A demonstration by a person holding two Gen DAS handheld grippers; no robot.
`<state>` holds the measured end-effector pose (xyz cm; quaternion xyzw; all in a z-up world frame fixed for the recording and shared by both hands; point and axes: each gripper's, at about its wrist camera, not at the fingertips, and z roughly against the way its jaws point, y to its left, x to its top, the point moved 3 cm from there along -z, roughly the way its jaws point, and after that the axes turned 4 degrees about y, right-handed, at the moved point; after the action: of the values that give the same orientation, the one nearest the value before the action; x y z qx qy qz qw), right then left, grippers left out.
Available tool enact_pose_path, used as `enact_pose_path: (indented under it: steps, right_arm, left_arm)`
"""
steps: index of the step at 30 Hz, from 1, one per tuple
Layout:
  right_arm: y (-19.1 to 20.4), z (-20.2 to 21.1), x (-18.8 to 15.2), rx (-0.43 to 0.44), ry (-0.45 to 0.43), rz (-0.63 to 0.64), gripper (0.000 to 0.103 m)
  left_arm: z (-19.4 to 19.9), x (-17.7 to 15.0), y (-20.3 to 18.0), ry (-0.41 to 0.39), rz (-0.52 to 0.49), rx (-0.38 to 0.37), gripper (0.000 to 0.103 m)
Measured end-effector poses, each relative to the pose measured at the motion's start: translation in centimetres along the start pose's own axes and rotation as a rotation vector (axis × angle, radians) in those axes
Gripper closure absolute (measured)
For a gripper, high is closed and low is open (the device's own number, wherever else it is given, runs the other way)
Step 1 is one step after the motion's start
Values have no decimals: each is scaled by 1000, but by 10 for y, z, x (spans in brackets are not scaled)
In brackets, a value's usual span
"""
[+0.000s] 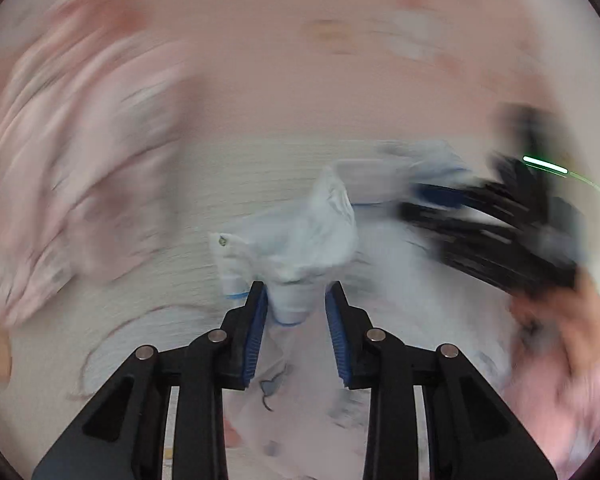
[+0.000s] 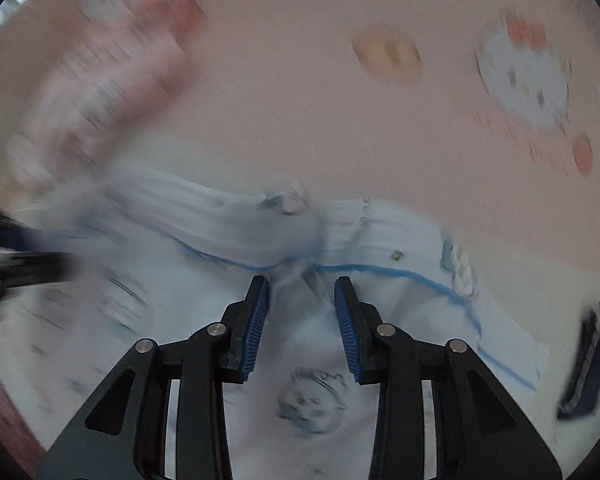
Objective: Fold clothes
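**A:** Where is the garment?

**B:** The white cotton garment with blue stitched trim and a grey printed cartoon figure (image 2: 312,404) lies bunched on the pink patterned bedsheet (image 2: 300,92). In my right wrist view it fills six o'clock, and the trim runs off toward four. My right gripper (image 2: 300,300) has its fingers apart with a ridge of that cloth rising between them; whether the pads actually pinch it, I can't tell. My left gripper (image 1: 296,300) also has its fingers apart, with a gathered tuft of the same cloth standing between the tips.

**A:** How would you handle it well?

**B:** Both views are smeared with motion, so I judge slower is better. I'd keep both grippers level, the cloth taut between them and the trimmed edges aligned. Whether this is spreading or a later fold, I can't settle.

**A:** Anything around it?

**B:** A dark striped item (image 2: 588,364) sits at four o'clock, and a person's hand in a pink sleeve (image 1: 560,320) at four in the left view.

**A:** Any writing?

**B:** None is legible. There's a small tag (image 2: 396,256), too blurred to read.
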<state>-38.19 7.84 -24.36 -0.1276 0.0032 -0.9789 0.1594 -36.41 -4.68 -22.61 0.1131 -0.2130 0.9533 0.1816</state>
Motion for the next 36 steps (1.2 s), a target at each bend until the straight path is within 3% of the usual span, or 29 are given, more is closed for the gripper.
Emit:
enact_pose_path:
  steps: [2,4,7,11,16,18,19,21,23,24,26,29,31,34,36]
  right_arm:
    - [-9,-3,-1,-32,17,10,63]
    - [-17,-3,-1,-67,21,21,63]
    - [-29,-3,0,-118,28,38,63]
    - [-45,-3,0,-188,37,61,63]
    - [-53,6,5,-395,-16,120,63]
    - [-62,14,10,-377,-64,65,63]
    - [-65,19,13,-305,-96,23,63]
    - [-64,29,23,-56,-162,-76,60]
    - [-48,22,33,122,-152,-100,45]
    - [-38,13,33,177,-131,-98,39]
    - [-22,-5,32,263,-85,-98,39]
    - [-21,-25,24,249,-59,-112,48]
    - [-20,-22,17,245,-43,-69,78]
    - [-23,-18,4,211,-8,-7,86]
    - [-27,-16,-6,161,12,18,87]
  left_arm:
    - [13,4,-3,-54,-22,-28,71]
    - [20,6,10,-96,20,-6,71]
    - [20,9,53,-120,196,101,71]
    - [4,0,94,-42,353,216,71]
    - [7,-4,93,-27,329,295,71]
    - [16,-6,98,-41,359,300,71]
    - [18,-9,103,-39,378,286,71]
    - [19,-15,112,-29,414,248,71]
    - [10,-18,116,-3,426,212,71]
    - [6,-18,117,4,431,186,71]
    - [-1,-20,119,-10,471,78,72]
    - [-6,-22,121,-6,480,35,73]
    - [-4,-19,112,-3,416,5,80]
    - [0,-11,78,-4,253,-26,80]
    - [2,-4,66,-14,194,26,80]
